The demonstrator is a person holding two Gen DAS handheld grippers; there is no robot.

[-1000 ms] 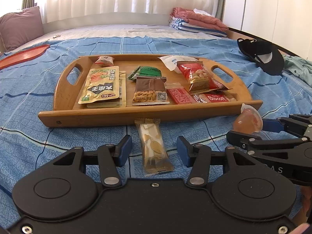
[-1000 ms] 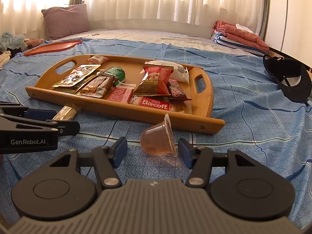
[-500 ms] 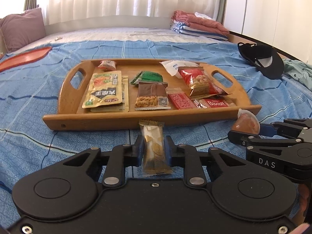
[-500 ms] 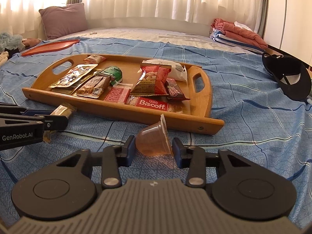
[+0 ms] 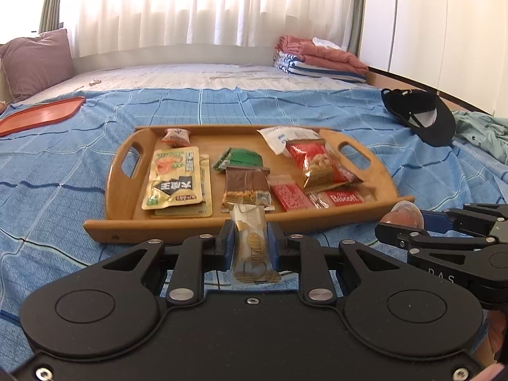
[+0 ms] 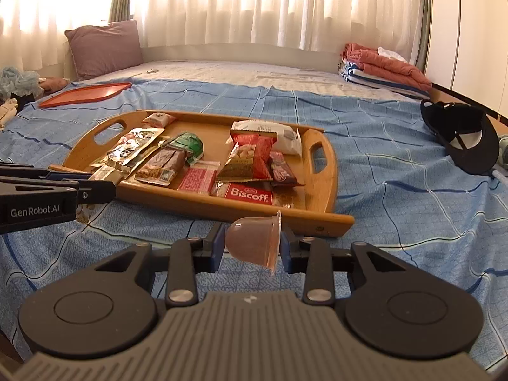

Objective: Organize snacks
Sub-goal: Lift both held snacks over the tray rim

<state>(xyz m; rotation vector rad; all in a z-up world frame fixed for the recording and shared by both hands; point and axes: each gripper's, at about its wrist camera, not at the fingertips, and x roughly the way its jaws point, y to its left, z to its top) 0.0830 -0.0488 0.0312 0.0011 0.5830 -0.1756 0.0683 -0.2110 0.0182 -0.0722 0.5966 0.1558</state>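
Note:
A wooden tray (image 5: pixel 127 228) (image 6: pixel 327 171) lies on the blue bedspread and holds several snack packets. My left gripper (image 5: pixel 249 244) is shut on a gold-and-white snack bar (image 5: pixel 250 241) and holds it lifted just in front of the tray's near rim. My right gripper (image 6: pixel 252 246) is shut on a brown jelly cup (image 6: pixel 254 241), lifted off the bedspread near the tray's front right corner. The cup also shows in the left wrist view (image 5: pixel 403 216), with the right gripper (image 5: pixel 412 222) around it. The left gripper (image 6: pixel 92 187) shows at the left of the right wrist view.
A red tray (image 5: pixel 41 114) (image 6: pixel 85 93) lies at the far left of the bed. A black cap (image 5: pixel 422 114) (image 6: pixel 460 136) lies at the right. Folded towels (image 5: pixel 317 54) sit at the back right, a purple pillow (image 6: pixel 101 47) at the back left.
Both grippers have closed, the left on the snack bar and the right on the jelly cup, and both have lifted their items off the bedspread toward the tray.

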